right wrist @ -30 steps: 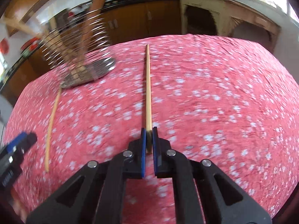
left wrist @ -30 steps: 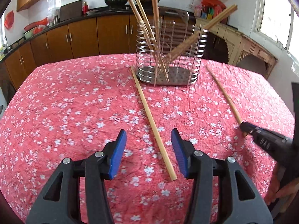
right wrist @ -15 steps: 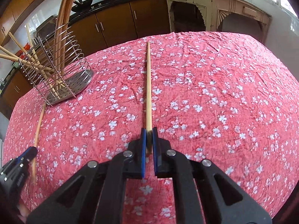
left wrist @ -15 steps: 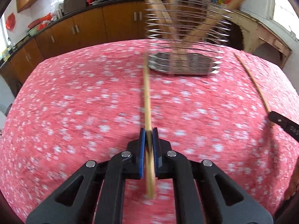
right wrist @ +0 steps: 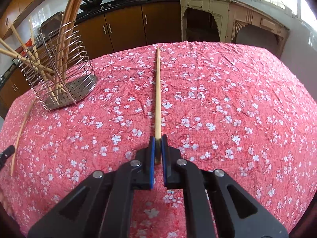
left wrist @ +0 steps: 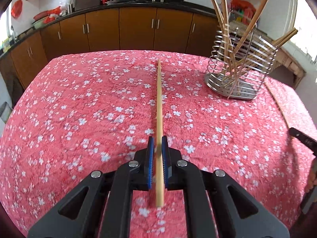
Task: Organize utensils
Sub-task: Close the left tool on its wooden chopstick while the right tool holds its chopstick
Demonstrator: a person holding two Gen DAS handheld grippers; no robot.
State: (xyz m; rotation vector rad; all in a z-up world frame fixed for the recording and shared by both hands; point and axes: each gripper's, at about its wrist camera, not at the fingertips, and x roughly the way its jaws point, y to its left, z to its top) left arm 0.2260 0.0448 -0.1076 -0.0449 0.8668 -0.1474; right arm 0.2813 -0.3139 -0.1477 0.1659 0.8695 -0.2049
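My left gripper (left wrist: 157, 140) is shut on a long wooden chopstick (left wrist: 159, 107) that points straight ahead over the red flowered tablecloth (left wrist: 79, 109). A second chopstick (right wrist: 158, 91) is clamped the same way in my right gripper (right wrist: 158, 139), which is shut. The wire utensil holder (left wrist: 237, 67) stands upright at the back right in the left wrist view, with several chopsticks leaning in it. In the right wrist view the holder (right wrist: 59, 73) is at the far left. The left gripper's tip (right wrist: 7, 151) shows at that view's left edge with its chopstick (right wrist: 21, 129).
In the left wrist view the right gripper's tip (left wrist: 303, 138) and its chopstick (left wrist: 277, 103) lie along the right edge. Brown kitchen cabinets (left wrist: 138, 29) run behind the table. A cream wooden sideboard (right wrist: 227, 17) stands past the table's far right side.
My left gripper closed on the chopstick that lay on the cloth and lifted it, swinging left so the holder now sits to the right. The right gripper kept its chopstick and drifted slightly.
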